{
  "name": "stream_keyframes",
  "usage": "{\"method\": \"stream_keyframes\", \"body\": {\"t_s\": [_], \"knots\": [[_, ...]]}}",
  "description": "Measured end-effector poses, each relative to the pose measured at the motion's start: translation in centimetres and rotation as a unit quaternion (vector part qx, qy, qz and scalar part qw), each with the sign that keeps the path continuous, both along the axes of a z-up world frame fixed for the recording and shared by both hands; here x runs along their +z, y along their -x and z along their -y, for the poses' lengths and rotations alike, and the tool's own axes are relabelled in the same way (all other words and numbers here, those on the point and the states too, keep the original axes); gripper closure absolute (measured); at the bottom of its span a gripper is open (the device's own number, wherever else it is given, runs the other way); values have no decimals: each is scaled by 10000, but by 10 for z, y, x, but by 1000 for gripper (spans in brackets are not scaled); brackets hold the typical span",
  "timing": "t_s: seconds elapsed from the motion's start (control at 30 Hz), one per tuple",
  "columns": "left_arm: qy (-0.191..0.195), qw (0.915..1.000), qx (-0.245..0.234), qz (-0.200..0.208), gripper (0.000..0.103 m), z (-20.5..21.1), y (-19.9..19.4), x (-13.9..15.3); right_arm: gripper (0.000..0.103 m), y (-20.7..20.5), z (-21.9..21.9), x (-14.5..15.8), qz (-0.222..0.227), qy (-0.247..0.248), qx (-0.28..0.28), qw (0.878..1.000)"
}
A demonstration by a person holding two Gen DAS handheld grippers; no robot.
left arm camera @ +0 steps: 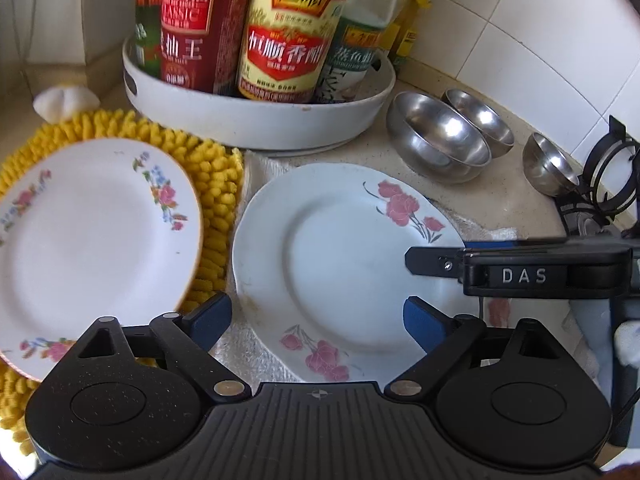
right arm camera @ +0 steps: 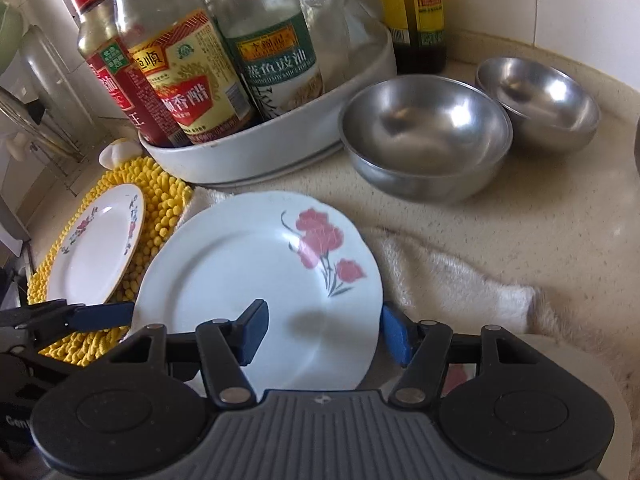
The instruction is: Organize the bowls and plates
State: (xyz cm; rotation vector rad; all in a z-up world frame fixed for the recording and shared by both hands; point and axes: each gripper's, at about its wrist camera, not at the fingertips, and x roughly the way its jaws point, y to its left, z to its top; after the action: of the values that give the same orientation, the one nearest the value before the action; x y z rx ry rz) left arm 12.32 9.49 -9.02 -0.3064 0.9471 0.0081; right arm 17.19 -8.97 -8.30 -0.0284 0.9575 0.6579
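Between the right gripper's (right arm camera: pixel 324 336) parted blue pads, the rose plate's (right arm camera: pixel 256 280) glossy round rim is lying ungripped on a fuzzy towel (right arm camera: pixel 460 280). The left gripper (left arm camera: pixel 318 322) is hovering agape over it. Steel bowls (right arm camera: pixel 424 136) are sitting beyond.

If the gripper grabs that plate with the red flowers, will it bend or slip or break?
The red-flower plate looks like glazed china, so it likely stays stiff and won't bend. Its glossy surface may slip in the right gripper, which straddles its rim. It would probably chip or break if dropped on the hard counter.
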Motion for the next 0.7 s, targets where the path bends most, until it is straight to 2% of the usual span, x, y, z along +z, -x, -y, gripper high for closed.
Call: {"method": "stream_keyframes", "body": {"t_s": [0.07,0.3,0.37,0.5,0.63,0.7], "knots": [[87,10000,-32,29,9,-2,-4,0,29,-2,-2,1,-4,11,-6,10000],[-83,9998,-153,51,10,-3,-17,-2,29,-1,1,2,-69,-13,-76,9999],[-199,9996,-181,51,12,-2,-14,2,29,4,3,5,-169,-37,-113,9998],[-359,9989,-261,134,9,0,0,19,29,16,14,19,-270,-326,-9,9991],[-381,9985,-397,82,9,-3,4,19,28,14,8,16,-245,-232,207,9992],[-466,9981,-394,-8,15,-2,-1,13,28,7,7,15,-225,-195,61,9995]]}}
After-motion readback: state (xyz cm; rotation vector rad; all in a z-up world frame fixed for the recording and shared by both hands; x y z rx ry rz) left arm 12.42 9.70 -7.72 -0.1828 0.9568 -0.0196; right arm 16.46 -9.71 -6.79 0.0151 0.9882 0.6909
